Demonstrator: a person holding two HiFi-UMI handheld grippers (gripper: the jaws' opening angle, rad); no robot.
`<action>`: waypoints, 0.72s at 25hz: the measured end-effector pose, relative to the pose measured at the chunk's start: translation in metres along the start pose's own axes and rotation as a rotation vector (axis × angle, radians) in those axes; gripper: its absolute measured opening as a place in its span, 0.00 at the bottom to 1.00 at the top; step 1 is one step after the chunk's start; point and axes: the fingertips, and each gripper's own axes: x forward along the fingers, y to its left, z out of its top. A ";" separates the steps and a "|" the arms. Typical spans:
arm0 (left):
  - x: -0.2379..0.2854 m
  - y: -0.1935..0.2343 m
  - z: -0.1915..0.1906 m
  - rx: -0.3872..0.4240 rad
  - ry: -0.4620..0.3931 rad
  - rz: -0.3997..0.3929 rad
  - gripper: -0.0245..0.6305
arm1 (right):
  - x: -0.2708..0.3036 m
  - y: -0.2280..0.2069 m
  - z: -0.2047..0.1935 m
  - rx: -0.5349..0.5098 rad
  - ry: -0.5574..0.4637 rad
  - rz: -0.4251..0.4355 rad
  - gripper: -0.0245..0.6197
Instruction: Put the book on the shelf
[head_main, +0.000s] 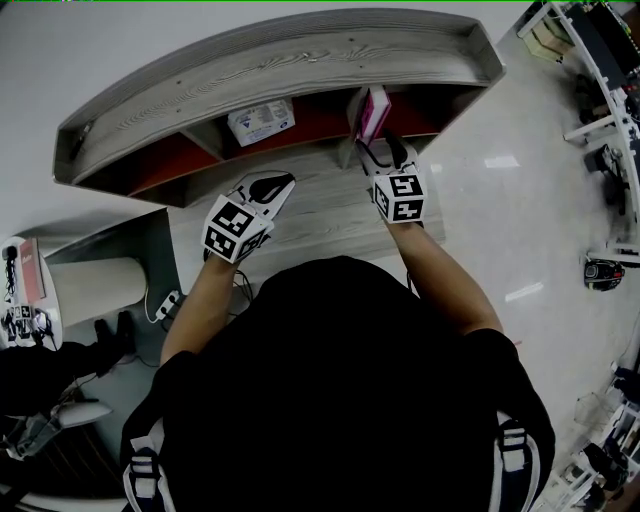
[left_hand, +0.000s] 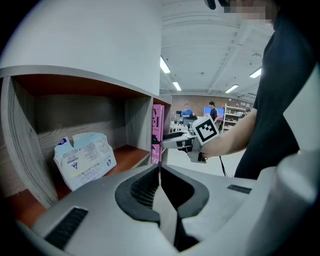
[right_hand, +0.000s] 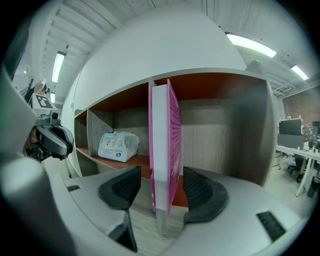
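A thin pink book (head_main: 373, 112) stands upright at the front of the right compartment of the curved grey shelf (head_main: 300, 50). My right gripper (head_main: 385, 152) is just in front of it. In the right gripper view the book (right_hand: 167, 145) rises between the jaws with a narrow gap on each side, and the right gripper (right_hand: 160, 194) is open. My left gripper (head_main: 272, 187) hovers shut and empty before the middle compartment. From the left gripper (left_hand: 160, 172) I see the book (left_hand: 157, 132) edge-on beside a divider, with the right gripper (left_hand: 172, 141) at it.
A white soft packet (head_main: 260, 121) lies in the middle compartment, left of the book. The shelf's inside floor is red-brown (right_hand: 135, 161). A pale cylinder (head_main: 100, 290) and a power strip (head_main: 166, 303) sit on the floor at the left. Desks (head_main: 600, 60) stand at the far right.
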 end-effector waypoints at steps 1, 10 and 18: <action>0.000 -0.003 0.000 0.000 0.002 0.001 0.08 | -0.002 0.000 -0.001 -0.001 0.002 0.003 0.46; -0.006 -0.023 -0.005 -0.008 0.010 0.028 0.08 | -0.023 0.001 0.001 -0.036 -0.028 0.003 0.22; -0.008 -0.045 -0.002 -0.007 0.014 0.042 0.08 | -0.044 -0.001 0.003 -0.042 -0.043 0.017 0.15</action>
